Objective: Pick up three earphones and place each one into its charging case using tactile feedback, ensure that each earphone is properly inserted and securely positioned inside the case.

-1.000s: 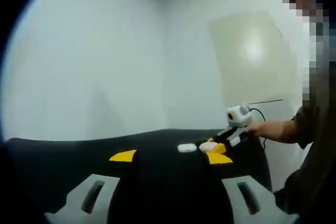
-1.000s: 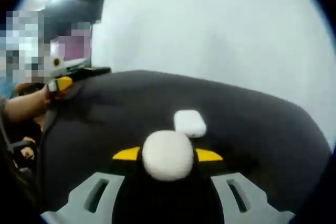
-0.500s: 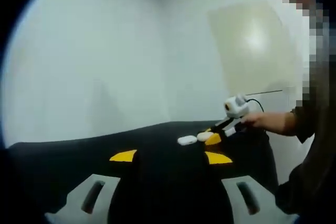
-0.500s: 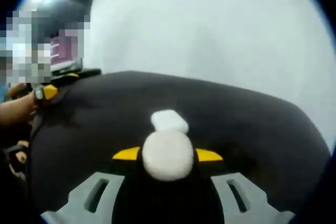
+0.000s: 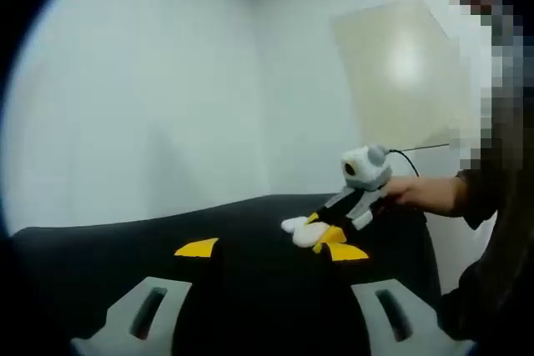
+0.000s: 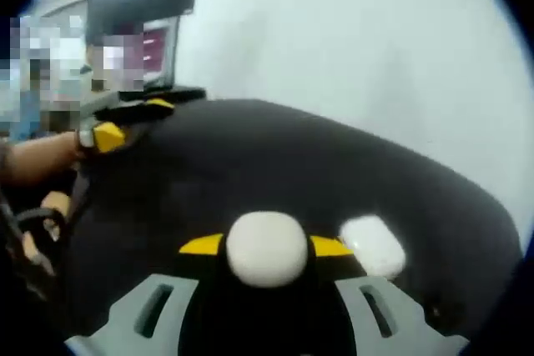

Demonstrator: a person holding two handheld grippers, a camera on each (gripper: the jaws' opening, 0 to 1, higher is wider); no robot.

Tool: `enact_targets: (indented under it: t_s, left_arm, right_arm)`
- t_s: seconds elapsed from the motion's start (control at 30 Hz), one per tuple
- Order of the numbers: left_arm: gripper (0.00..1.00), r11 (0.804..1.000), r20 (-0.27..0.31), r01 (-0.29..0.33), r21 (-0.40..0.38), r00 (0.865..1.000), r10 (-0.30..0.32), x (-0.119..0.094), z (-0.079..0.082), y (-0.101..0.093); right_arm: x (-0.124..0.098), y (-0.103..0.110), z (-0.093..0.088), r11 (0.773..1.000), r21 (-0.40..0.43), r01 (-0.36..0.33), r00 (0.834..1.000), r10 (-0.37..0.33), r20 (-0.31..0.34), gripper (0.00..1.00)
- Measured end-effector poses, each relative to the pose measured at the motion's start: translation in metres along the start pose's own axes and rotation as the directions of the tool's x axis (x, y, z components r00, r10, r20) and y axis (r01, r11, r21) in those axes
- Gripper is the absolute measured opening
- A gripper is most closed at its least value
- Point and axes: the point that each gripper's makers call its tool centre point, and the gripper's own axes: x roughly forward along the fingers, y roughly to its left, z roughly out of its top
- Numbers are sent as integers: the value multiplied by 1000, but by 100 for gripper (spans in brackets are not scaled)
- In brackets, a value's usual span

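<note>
Right gripper (image 6: 267,247) clamps a white case (image 6: 267,248); second case (image 6: 373,245) just right. Left gripper (image 5: 271,249) jaws wide, empty.

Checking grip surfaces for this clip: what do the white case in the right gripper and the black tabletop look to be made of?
The white case looks like smooth, matte hard plastic: rounded and evenly pale. The right gripper is shut on it. The tabletop looks like dull black cloth or mat, without glare; blur leaves that open.

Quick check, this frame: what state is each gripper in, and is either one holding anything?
Left gripper: open, holding nothing.
Right gripper: shut on a white charging case; a second white case lies on the black table beside it.
</note>
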Motion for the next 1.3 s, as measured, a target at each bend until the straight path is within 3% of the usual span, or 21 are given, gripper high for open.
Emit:
enact_targets:
  t_s: [0.03, 0.17, 0.37, 0.6, 0.77, 0.97, 1.2, 1.3]
  left_arm:
    - [45, 1000, -1, 4, 1, 1000, -4, 0, 0, -1]
    - [45, 1000, 0, 21, 3, 1000, -21, 0, -1, -3]
    - [45, 999, 18, 32, -12, 999, -32, -1, 2, 0]
    - [45, 999, 1, 41, -8, 999, -41, 2, -2, 4]
    - [45, 999, 4, 35, -14, 999, -35, 2, -2, 8]
    - [45, 999, 3, 30, -22, 1000, -30, 2, -2, 10]
    - [45, 999, 4, 19, -26, 1000, -19, 1, -2, 12]
    - [45, 999, 12, 15, -32, 1000, -15, 0, -1, 13]
  right_arm:
    - [9, -3, 3, 1000, -10, 16, 1000, -16, 5, 39]
    - [32, -17, 8, 989, 144, 23, 1000, -23, -2, 39]
    - [51, -21, 17, 988, 138, 67, 998, -65, -15, 39]
    - [72, -29, 23, 981, 174, 82, 997, -83, -1, 39]
    - [70, -25, 26, 982, 163, 95, 995, -100, 24, 40]
    - [67, -28, 28, 985, 162, 61, 994, -75, 79, 45]
    - [46, -28, 57, 986, 153, 58, 981, -85, 177, 48]
    - [17, -22, 81, 990, 135, 42, 958, -79, 277, 49]
